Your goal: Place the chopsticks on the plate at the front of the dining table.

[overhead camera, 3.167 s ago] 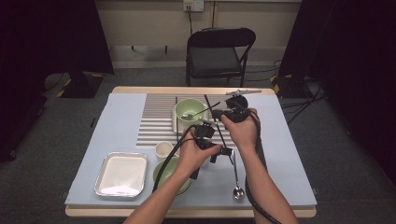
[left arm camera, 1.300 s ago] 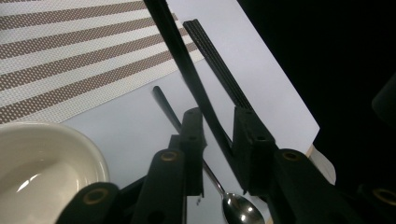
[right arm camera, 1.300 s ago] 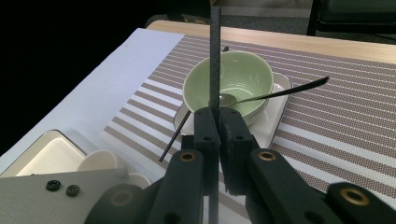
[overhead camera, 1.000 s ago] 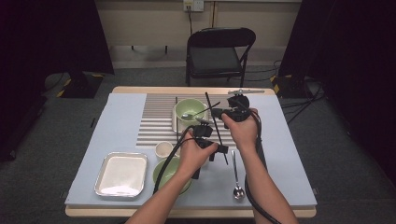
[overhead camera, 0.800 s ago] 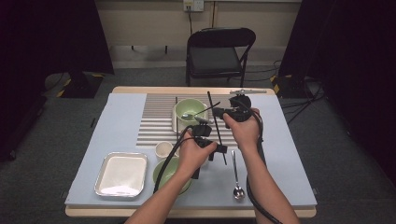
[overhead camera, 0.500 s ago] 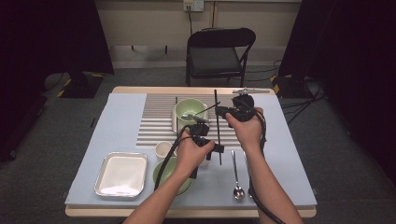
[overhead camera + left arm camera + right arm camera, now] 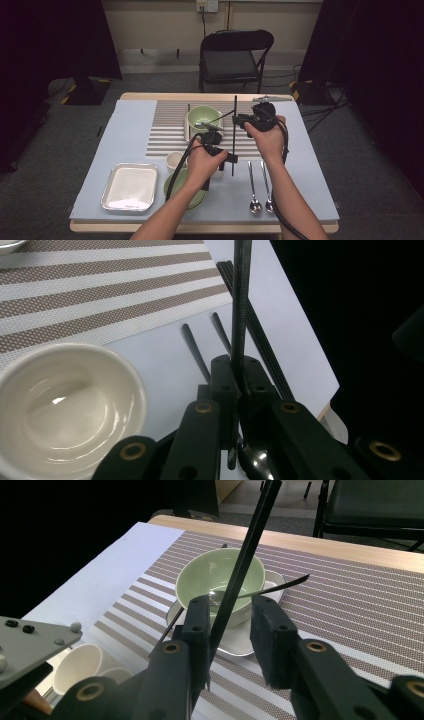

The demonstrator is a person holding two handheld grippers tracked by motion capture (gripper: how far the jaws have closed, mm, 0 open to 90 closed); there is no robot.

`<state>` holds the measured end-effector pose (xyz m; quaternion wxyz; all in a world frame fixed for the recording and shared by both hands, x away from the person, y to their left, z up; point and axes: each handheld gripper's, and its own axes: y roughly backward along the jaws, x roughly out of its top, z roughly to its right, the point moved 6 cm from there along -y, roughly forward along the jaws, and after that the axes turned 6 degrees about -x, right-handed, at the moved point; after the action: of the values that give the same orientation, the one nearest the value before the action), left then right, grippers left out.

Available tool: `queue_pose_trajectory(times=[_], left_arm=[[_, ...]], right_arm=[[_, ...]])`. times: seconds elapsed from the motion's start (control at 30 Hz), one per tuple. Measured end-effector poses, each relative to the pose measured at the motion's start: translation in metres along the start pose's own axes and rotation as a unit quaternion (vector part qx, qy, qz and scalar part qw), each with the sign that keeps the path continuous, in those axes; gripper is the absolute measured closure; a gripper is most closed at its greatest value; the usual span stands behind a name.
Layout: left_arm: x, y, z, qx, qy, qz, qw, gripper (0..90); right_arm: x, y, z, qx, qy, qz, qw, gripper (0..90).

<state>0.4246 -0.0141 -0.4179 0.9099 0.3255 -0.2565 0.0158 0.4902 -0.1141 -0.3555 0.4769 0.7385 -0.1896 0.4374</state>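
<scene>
A long black chopstick (image 7: pixel 235 131) stands straight up the high view, beside a green bowl (image 7: pixel 204 117) with a spoon in it. My left gripper (image 7: pixel 227 157) is shut on its lower end; in the left gripper view the jaws (image 7: pixel 237 365) pinch the chopstick (image 7: pixel 241 300). My right gripper (image 7: pixel 240 120) is higher up the stick. Its jaws (image 7: pixel 231 607) have just been opening: the chopstick (image 7: pixel 245 555) leans on the left pad (image 7: pixel 200 620), with a gap to the right one. A second chopstick (image 7: pixel 262 347) lies on the blue mat.
Two spoons (image 7: pixel 254 190) lie on the blue mat near the front right. A metal tray (image 7: pixel 130 186), a green dish (image 7: pixel 176 184) and a small white cup (image 7: pixel 174 160) sit front left. A white bowl (image 7: pixel 65 405) is beside my left gripper. A folding chair (image 7: pixel 235 55) stands behind the table.
The chopstick has swung from a slant to straight up the high view. The right hand shifted slightly right with it. The left hand has stayed put.
</scene>
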Motion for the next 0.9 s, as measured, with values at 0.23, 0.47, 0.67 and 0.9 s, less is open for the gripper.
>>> queue_pose_trajectory(times=[0.23,0.47,0.67,0.9], left_arm=[[-0.001,0.002,0.0,0.001,-0.007,-0.004,1.0,86.6],[-0.001,0.002,0.0,0.0,-0.008,-0.007,0.9999,86.6],[-0.004,0.002,0.001,-0.005,-0.006,-0.011,0.9999,86.6],[-0.004,0.002,0.001,-0.004,0.0,-0.011,0.9999,86.5]], right_arm=[[-0.002,-0.001,0.004,-0.005,0.003,0.0,1.0,64.9],[-0.004,-0.001,0.009,-0.01,0.005,0.0,0.9999,62.5],[-0.008,-0.003,0.014,-0.015,0.006,-0.004,0.9999,59.5],[-0.011,-0.005,0.017,-0.02,0.012,-0.002,0.9997,55.2]])
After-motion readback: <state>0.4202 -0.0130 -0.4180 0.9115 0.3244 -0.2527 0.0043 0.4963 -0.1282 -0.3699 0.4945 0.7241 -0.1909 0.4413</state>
